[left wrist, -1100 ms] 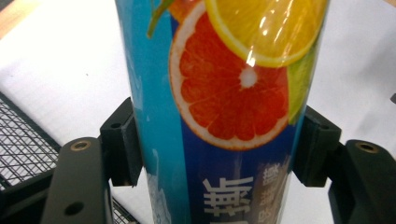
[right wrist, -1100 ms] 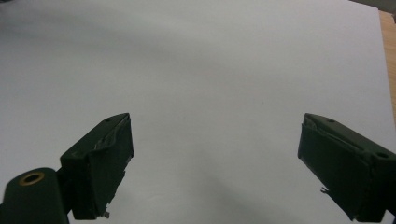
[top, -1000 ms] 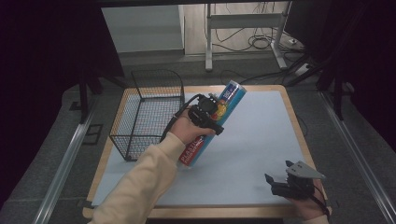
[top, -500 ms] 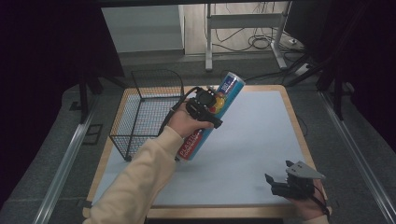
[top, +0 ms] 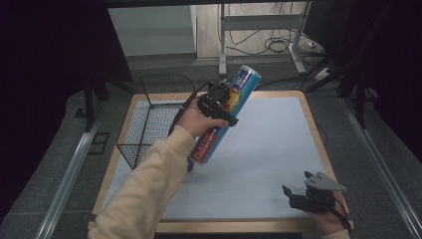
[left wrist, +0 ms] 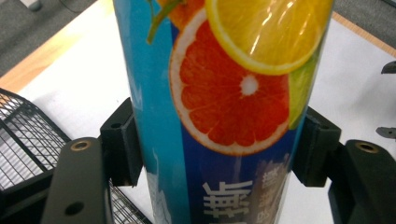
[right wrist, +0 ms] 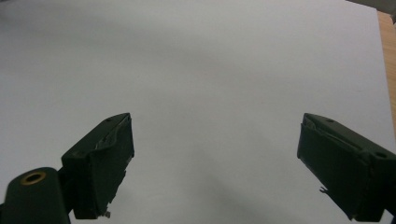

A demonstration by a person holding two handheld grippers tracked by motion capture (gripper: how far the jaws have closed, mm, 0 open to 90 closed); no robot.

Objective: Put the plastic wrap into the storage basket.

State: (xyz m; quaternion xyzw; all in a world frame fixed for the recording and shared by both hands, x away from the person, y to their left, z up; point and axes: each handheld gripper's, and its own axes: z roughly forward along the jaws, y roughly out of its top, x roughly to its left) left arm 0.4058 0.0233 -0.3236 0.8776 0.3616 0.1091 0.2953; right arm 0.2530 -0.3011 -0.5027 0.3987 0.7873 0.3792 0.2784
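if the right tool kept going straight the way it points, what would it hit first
Probably nothing but the pale blue table mat: the right tool has open, empty jaws, and the right gripper view shows bare mat ahead. Depth is unclear.

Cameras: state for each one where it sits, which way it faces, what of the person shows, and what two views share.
High view: above the person's side, looking forward and down on the table; sleeve, both hands, wire basket.
Left gripper view: rides the left hand-held gripper, looking along its jaws clamped on the fruit-printed tube.
Right gripper view: rides the right hand-held gripper, open jaws over the white mat.
Shared: the tube, also in the high view.
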